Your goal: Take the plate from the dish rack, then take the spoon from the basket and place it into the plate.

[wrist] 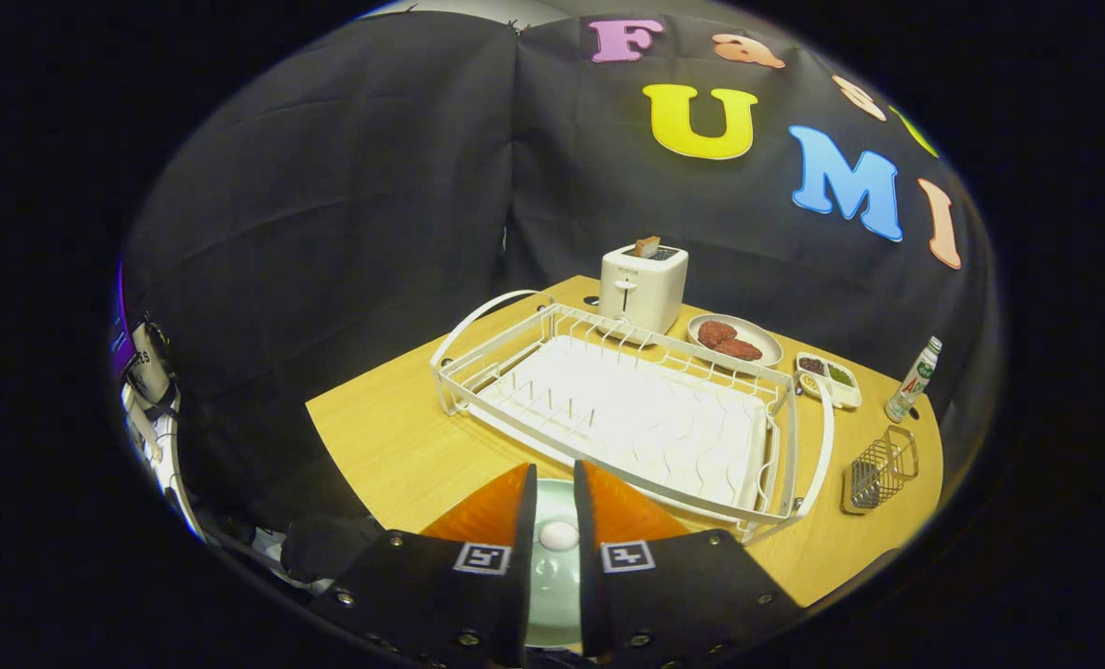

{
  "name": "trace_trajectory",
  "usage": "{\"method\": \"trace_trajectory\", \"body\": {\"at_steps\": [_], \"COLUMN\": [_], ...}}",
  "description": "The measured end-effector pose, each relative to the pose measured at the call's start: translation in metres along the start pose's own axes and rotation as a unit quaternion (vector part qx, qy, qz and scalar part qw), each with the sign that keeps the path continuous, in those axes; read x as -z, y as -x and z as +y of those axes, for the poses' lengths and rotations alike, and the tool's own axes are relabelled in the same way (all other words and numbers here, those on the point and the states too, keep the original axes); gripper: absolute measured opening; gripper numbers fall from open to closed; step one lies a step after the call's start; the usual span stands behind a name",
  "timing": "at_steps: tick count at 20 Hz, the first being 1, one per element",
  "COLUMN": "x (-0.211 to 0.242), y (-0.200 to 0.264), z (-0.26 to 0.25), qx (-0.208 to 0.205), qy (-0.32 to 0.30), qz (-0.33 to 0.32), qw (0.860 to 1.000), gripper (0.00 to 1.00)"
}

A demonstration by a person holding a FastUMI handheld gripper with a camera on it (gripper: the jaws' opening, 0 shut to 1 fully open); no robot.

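The claw (555,492) is clenched on a white-bowled spoon (558,535) above the pale green plate (552,595).

The tongs (555,492) stand narrowly apart above a pale plate (552,576) with a white spoon bowl (559,534) showing in the gap. Beyond lies the dish rack (626,409) on the surface (394,437); a wire basket (879,470) sits to its right.
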State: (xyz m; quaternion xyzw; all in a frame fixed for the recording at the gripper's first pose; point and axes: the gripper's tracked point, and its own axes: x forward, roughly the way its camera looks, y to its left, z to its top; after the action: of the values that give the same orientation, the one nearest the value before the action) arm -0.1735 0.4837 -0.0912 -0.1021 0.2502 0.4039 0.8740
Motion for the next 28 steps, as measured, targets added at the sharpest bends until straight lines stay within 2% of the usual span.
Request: {"method": "trace_trajectory", "body": {"at_steps": [1, 2, 9, 13, 18, 21, 25, 28], "x": [-0.002, -0.002, -0.026, -0.072, -0.145, -0.182, -0.208, -0.209], "y": [0.002, 0.005, 0.027, 0.064, 0.124, 0.156, 0.178, 0.184], "z": [-0.004, -0.008, -0.031, -0.063, -0.132, -0.174, -0.217, -0.240], "qx": [0.005, 0.012, 0.037, 0.079, 0.165, 0.217, 0.261, 0.282], "qy": [0.000, 0.001, 0.002, -0.007, -0.028, -0.046, -0.075, -0.081], "qz": [-0.001, -0.002, -0.024, -0.082, -0.163, -0.204, -0.237, -0.242], "qw": [1.000, 1.000, 0.999, 0.994, 0.972, 0.954, 0.933, 0.925], "gripper": [0.37, 0.39, 0.40, 0.40, 0.40, 0.40, 0.40, 0.40]}}
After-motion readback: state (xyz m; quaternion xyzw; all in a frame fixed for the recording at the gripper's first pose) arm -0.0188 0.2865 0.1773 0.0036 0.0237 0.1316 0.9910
